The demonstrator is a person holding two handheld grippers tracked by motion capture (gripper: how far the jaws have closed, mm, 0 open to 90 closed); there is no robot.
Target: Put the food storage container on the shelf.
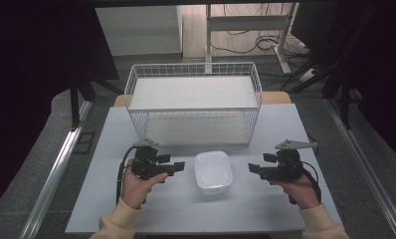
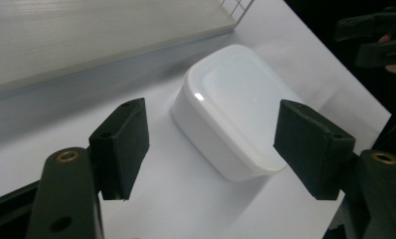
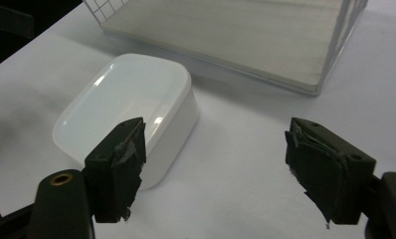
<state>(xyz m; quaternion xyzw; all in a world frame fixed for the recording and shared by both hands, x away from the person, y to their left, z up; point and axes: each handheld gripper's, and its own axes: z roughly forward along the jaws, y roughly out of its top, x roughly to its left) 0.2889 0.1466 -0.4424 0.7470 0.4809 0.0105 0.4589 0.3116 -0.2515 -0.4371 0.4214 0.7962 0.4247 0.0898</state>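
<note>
A white rounded rectangular container lies upside down on the table, between the two grippers. My left gripper is held just left of it, open, jaws pointing right with nothing between them. In the left gripper view the container lies beyond the open pads. My right gripper is held to the container's right, open and empty, pointing left. In the right gripper view the container lies ahead and to the left, partly behind the left pad.
A white wire basket rack with two pale shelves stands at the back of the table. A metal frame and cables lie on the floor beyond. Dark curtains hang on both sides.
</note>
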